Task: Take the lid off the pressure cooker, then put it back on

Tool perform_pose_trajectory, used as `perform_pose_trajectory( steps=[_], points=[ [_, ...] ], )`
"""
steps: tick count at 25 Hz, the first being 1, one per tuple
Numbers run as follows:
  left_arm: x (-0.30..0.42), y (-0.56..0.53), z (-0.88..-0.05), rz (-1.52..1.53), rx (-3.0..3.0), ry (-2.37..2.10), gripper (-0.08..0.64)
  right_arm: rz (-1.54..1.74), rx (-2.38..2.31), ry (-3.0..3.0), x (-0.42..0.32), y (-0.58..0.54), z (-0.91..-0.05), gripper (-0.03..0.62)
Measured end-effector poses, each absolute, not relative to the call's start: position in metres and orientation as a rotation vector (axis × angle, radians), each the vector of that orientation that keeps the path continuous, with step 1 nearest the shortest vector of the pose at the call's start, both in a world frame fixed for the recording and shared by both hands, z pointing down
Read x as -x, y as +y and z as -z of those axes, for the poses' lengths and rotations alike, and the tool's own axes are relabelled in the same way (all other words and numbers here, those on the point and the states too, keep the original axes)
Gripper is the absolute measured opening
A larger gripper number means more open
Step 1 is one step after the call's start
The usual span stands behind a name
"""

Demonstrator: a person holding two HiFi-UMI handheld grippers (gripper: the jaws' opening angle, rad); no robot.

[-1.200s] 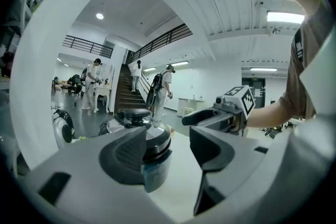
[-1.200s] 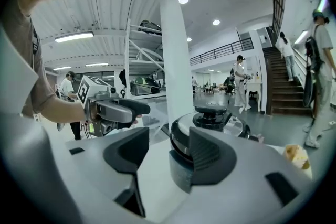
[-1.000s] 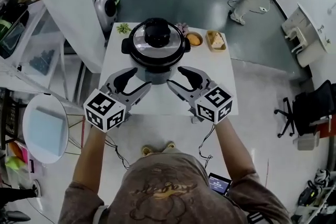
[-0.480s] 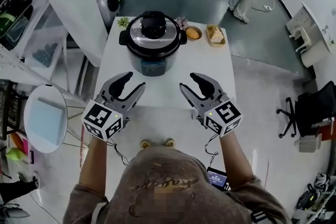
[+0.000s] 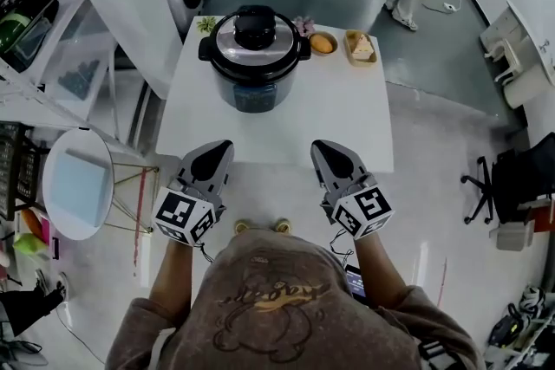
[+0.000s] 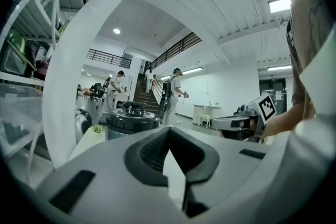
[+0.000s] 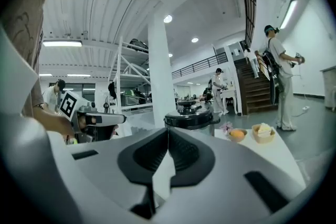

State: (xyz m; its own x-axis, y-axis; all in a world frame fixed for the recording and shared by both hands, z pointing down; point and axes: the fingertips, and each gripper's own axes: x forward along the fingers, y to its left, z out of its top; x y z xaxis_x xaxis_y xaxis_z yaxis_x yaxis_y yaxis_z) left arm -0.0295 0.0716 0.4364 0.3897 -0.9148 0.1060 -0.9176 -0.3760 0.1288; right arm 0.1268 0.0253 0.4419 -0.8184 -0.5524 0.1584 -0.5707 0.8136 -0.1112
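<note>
Left gripper [image 5: 218, 153] and right gripper [image 5: 323, 153] are both closed tight on nothing. Their jaws have just been closing from wide, with nothing between them in either gripper view. Both have pulled back from flanking the round silver-and-black pressure cooker [image 5: 254, 74] to the near edge of the white square bench [image 5: 286, 130], and are now well apart from it. The domed steel lid [image 5: 227, 48] with its black knob sits on the pressure cooker at the bench's far side, as it did a second ago. This reads as hands-off: probably the lid is already back on and the task is done, or it is a reset. Whether the lid is locked or just resting can't be told. Both gripper views lose the pressure cooker's lower body behind the gripper's own body. The pink thing [image 5: 302, 23] behind it is mostly hidden. The small bowl [image 5: 322, 43] of something orange and the tan tray [image 5: 359, 47] are too small to identify.
</note>
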Motion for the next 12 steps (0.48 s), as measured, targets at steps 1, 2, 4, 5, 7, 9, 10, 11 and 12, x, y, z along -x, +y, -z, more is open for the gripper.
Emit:
perform_pose_trajectory(
  steps=[1,2,4,5,7,9,10,11,12],
  points=[
    [0.03,0.073,-0.44,-0.009,-2.461,-1.658,0.005,-0.252,-0.907,-2.881,-0.128,0.027,-0.445,-0.002],
    [0.031,0.074,-0.442,0.015,-2.442,-1.668,0.005,-0.266,-0.911,-2.884,-0.129,0.028,-0.449,-0.003],
    [0.033,0.075,-0.447,0.063,-2.402,-1.686,0.005,-0.27,-0.906,-2.879,-0.13,0.033,-0.457,-0.003],
    [0.033,0.076,-0.45,0.078,-2.389,-1.691,0.005,-0.267,-0.904,-2.871,-0.13,0.034,-0.461,-0.004],
    [0.031,0.078,-0.457,0.082,-2.376,-1.693,0.005,-0.266,-0.912,-2.848,-0.132,0.037,-0.471,-0.003],
    [0.027,0.079,-0.465,0.066,-2.367,-1.692,0.005,-0.275,-0.937,-2.829,-0.136,0.039,-0.478,-0.005],
    [0.026,0.079,-0.469,0.061,-2.362,-1.693,0.005,-0.282,-0.953,-2.824,-0.138,0.039,-0.481,-0.005],
    [0.025,0.08,-0.471,0.057,-2.356,-1.696,0.005,-0.288,-0.968,-2.822,-0.14,0.039,-0.483,-0.005],
    [0.024,0.08,-0.473,0.056,-2.35,-1.7,0.005,-0.295,-0.979,-2.822,-0.142,0.038,-0.484,-0.005]
  ],
)
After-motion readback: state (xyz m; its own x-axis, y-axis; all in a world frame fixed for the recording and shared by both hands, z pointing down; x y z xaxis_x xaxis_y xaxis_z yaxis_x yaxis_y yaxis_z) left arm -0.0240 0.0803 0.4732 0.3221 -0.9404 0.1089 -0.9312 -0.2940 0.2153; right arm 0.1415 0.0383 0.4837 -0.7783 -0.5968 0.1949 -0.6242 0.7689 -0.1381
